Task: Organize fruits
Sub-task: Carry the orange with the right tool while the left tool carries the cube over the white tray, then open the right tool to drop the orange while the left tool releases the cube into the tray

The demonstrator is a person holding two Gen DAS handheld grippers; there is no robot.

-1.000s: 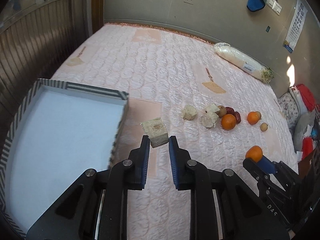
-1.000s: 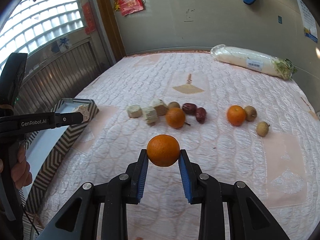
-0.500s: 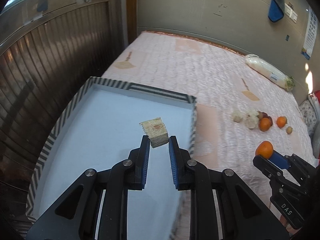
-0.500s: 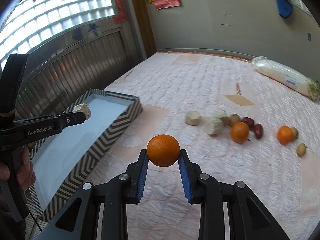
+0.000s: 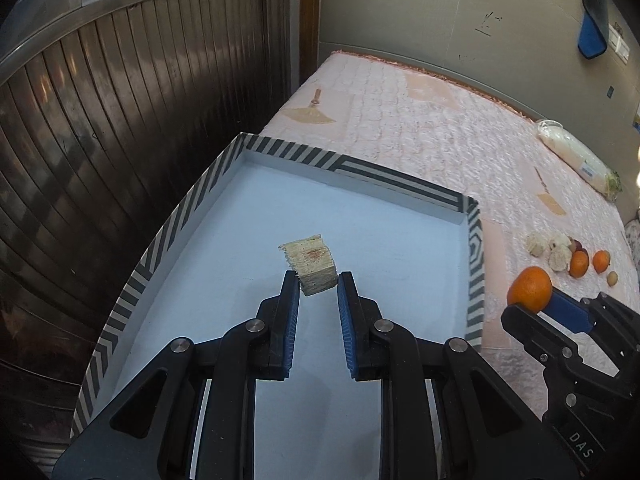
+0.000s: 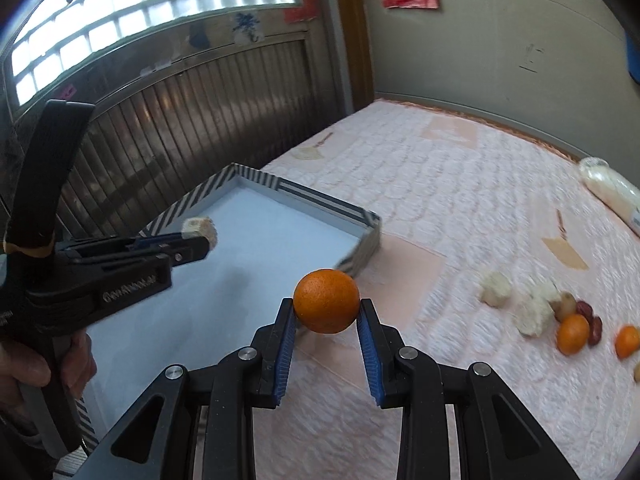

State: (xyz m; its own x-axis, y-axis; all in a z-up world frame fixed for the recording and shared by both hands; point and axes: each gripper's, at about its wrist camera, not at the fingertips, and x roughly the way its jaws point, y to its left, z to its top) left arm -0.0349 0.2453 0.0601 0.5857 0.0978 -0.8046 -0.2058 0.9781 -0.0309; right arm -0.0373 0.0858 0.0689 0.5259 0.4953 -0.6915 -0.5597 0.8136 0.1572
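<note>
Over the pale blue floor of the striped tray [image 5: 474,240], my left gripper [image 5: 318,280] is clamped on a pale, layered cube of fruit [image 5: 310,266], pinched at its near lower corner between the blue pads. The cube hangs above the tray's middle, clear of the floor as far as I can tell. The tray sits at the edge of the bed [image 5: 432,128], which has a pink quilted cover, beside a dark ribbed wall panel [image 5: 120,140].

My right gripper [image 6: 326,310] is clamped on an orange [image 6: 327,301], the round fruit wedged between its fingertips. From the right wrist view the orange hangs over the quilt just outside the tray's near corner [image 6: 370,236], and my left gripper shows at the left with its cube over the tray, a hand [image 6: 36,364] wrapped around its handle.

Further along the bed lies the rest of the fruit in a loose cluster [image 6: 560,316]: pale chunks, two more oranges, dark red dates and small brownish round fruits. A long white wrapped bundle [image 5: 576,156] lies near the far wall.
</note>
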